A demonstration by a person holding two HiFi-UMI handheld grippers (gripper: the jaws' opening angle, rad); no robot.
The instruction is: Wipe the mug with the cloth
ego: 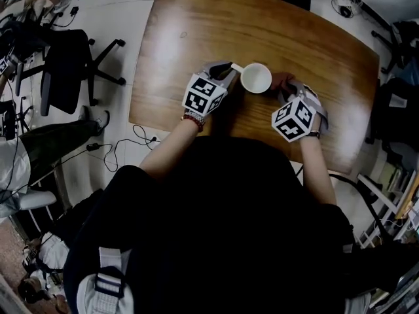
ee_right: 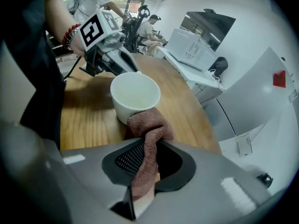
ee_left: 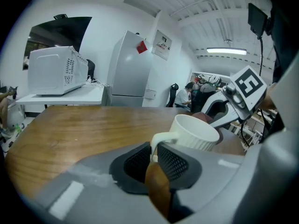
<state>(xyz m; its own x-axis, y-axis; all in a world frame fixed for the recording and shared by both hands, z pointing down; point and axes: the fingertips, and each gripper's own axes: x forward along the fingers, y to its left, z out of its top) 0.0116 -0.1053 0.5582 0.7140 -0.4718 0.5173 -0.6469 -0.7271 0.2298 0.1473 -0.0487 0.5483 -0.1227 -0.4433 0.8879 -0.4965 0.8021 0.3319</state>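
Our right gripper (ee_right: 145, 158) clamps the cloth (ee_right: 148, 129) against the mug (ee_right: 135, 96), our left gripper (ee_left: 155, 156) pinches its handle (ee_left: 161, 137); we judge wiping underway.

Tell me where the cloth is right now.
The brown cloth is clamped in the right tool, bunched against the white mug, on its right in the head view.

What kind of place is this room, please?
Probably a shared office or lab with a kitchen corner: a microwave and what looks like a fridge stand beyond the wooden table, and a swivel office chair sits beside it.
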